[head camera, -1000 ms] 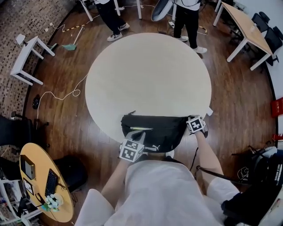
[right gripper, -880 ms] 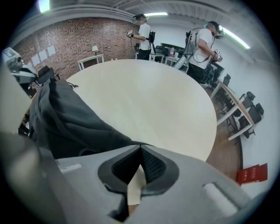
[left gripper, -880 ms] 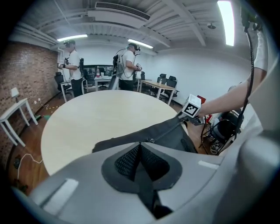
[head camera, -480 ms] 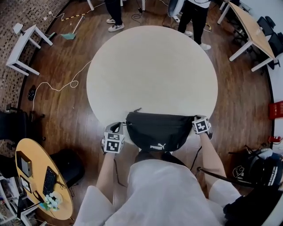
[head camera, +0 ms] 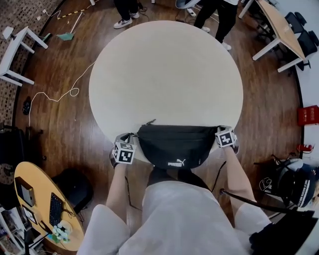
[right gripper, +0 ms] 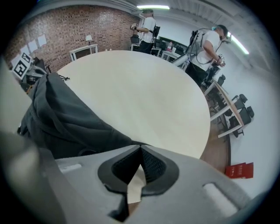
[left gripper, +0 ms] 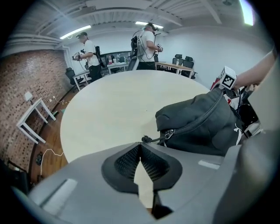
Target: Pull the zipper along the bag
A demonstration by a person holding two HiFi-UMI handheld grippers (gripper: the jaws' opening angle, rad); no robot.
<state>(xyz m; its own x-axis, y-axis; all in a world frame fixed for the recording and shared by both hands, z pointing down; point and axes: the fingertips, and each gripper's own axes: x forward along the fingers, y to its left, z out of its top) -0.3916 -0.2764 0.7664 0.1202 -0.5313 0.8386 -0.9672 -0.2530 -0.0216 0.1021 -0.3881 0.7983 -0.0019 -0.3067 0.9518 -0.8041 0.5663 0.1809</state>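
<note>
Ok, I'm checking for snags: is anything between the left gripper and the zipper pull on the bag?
Nothing visible. The left gripper is shut right on the zipper pull, whose cord runs clear to the slider at the end of the bag; only the table lies around it.

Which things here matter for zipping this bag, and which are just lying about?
Job: black bag; zipper pull, pinched in the left gripper; right gripper, clamped on the bag's end; round table under it.
Lying about: red box; white side table; small wooden desk; bystanders.
</note>
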